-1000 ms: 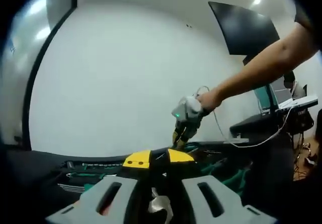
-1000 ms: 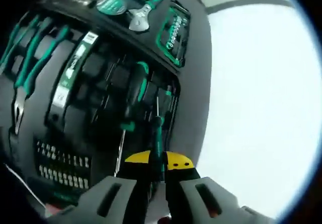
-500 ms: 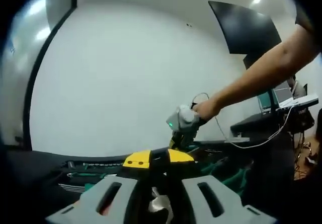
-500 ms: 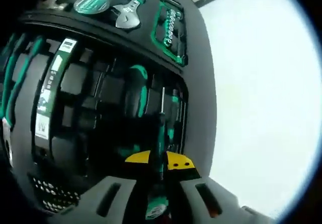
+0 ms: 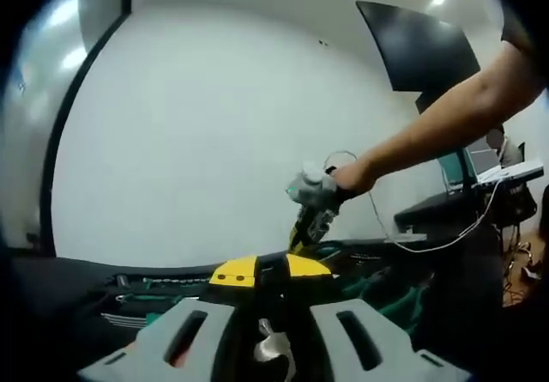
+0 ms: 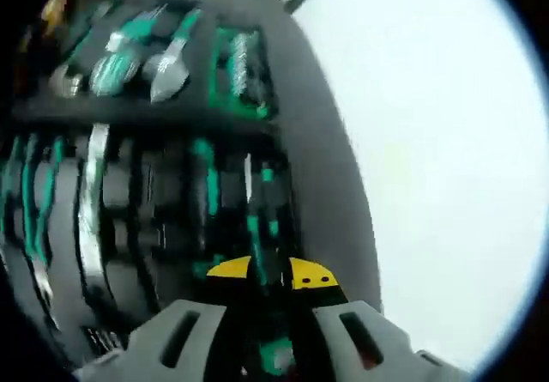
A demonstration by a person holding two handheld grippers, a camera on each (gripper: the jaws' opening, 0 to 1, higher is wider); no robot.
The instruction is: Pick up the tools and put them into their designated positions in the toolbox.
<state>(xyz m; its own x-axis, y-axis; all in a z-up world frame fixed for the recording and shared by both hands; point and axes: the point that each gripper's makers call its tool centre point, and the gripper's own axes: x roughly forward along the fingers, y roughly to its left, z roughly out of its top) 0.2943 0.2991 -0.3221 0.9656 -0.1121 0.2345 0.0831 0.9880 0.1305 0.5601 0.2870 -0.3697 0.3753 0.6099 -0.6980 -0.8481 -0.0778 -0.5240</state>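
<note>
The open black toolbox (image 6: 330,189) holds rows of green-handled tools in foam slots, blurred by motion. My right gripper (image 6: 268,275) is shut on a thin green-handled screwdriver (image 6: 266,223), whose shaft points up over the slots near the box's right edge. In the left gripper view, a person's hand holds that right gripper (image 5: 302,236) tilted down over the toolbox (image 5: 129,292). My left gripper (image 5: 268,272) hangs low at the near side of the box with its jaws close together. A silvery metal piece (image 5: 273,349) sits between them.
A white tabletop (image 6: 446,159) lies to the right of the toolbox. A white wall (image 5: 197,124) stands behind it. A dark monitor (image 5: 420,47) hangs at the upper right, above a desk (image 5: 480,195) with a laptop and cables. The person's forearm (image 5: 446,116) crosses from the right.
The right gripper has swung and rolled over the box with the screwdriver in it, so its view is now blurred. In the left view it has lifted slightly. The left gripper has stayed still.
</note>
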